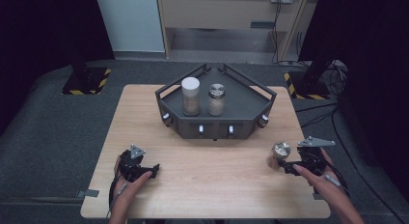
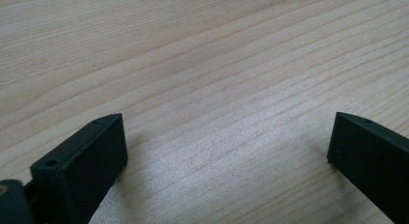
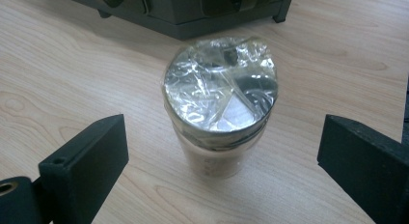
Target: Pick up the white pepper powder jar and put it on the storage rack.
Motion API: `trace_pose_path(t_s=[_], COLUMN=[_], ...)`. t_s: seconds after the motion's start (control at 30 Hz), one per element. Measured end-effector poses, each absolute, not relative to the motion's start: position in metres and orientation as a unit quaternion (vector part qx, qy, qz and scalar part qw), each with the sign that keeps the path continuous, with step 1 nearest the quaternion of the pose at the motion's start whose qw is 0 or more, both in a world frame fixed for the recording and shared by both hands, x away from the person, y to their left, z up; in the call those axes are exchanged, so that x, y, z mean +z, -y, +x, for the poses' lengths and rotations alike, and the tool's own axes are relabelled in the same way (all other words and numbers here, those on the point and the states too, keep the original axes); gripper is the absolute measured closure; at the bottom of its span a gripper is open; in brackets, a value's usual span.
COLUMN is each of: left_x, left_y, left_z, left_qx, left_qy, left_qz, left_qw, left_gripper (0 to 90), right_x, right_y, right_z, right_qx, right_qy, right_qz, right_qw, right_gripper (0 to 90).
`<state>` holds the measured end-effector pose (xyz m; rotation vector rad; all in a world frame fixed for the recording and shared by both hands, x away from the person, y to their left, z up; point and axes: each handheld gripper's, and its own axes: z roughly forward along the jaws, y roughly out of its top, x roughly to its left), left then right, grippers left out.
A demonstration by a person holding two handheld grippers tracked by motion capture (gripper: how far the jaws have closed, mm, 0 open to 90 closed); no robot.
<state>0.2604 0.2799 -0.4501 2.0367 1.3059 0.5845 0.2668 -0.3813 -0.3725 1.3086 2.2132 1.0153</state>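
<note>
Right claw (image 3: 222,151) gapes wide, the upright jar (image 3: 220,105) standing dead ahead at twelve o'clock, just beyond its tips on the tabletop (image 3: 72,74), untouched; left claw (image 2: 226,151) spread, far off.

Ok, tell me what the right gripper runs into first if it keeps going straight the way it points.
The right gripper would first meet the shiny-lidded jar, which stands on the table ahead of its open fingers, apart from both. The dark tray lies beyond it. How far off the jar is remains unclear.
</note>
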Motion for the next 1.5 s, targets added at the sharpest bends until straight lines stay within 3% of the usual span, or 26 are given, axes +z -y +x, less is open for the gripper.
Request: trace_pose_path(t_s=[1.5], left_x=[-0.450], left_y=[-0.280], left_z=[0.260], left_qx=[0.223], left_qy=[-0.497], left_qz=[0.775], left_qw=[0.321], left_gripper=[0.0], right_x=[-0.406], right_y=[0.377], right_z=[0.271], right_qx=[0.362], right_qy=[-0.783], right_qz=[0.475], right_qw=[0.177], right_gripper=[5.2])
